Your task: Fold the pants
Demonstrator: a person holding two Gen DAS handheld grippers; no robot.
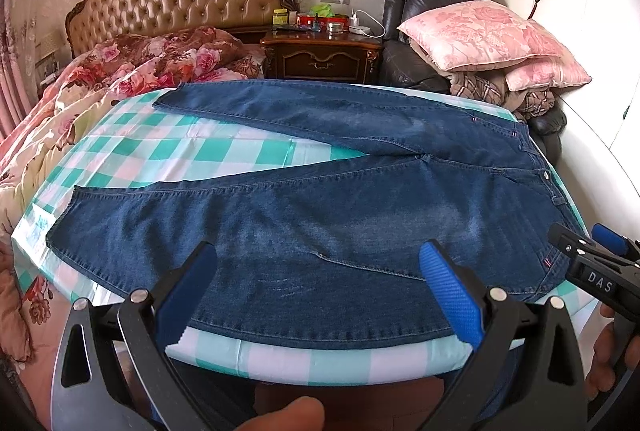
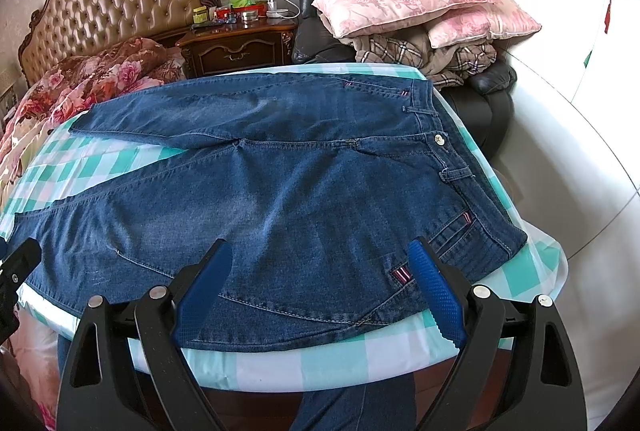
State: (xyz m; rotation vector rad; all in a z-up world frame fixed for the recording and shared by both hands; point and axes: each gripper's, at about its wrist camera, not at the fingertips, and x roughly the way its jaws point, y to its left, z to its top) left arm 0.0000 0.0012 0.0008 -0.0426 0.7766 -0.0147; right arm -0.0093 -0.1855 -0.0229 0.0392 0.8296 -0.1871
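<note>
Blue denim pants (image 1: 320, 199) lie flat and spread out on a table with a green and white checked cloth (image 1: 168, 151). The waistband is at the right and the two legs run apart to the left. My left gripper (image 1: 318, 255) is open and empty, hovering over the near leg by the front edge. My right gripper (image 2: 320, 251) is open and empty over the near hip and pocket area of the pants (image 2: 300, 171). The right gripper also shows at the right edge of the left wrist view (image 1: 588, 251).
A bed with a floral quilt (image 1: 120, 71) and tufted headboard stands to the left. A wooden nightstand (image 1: 320, 55) with small items is behind the table. A dark leather chair with pink pillows (image 1: 488, 35) is at the back right. A white wall (image 2: 560, 135) is at the right.
</note>
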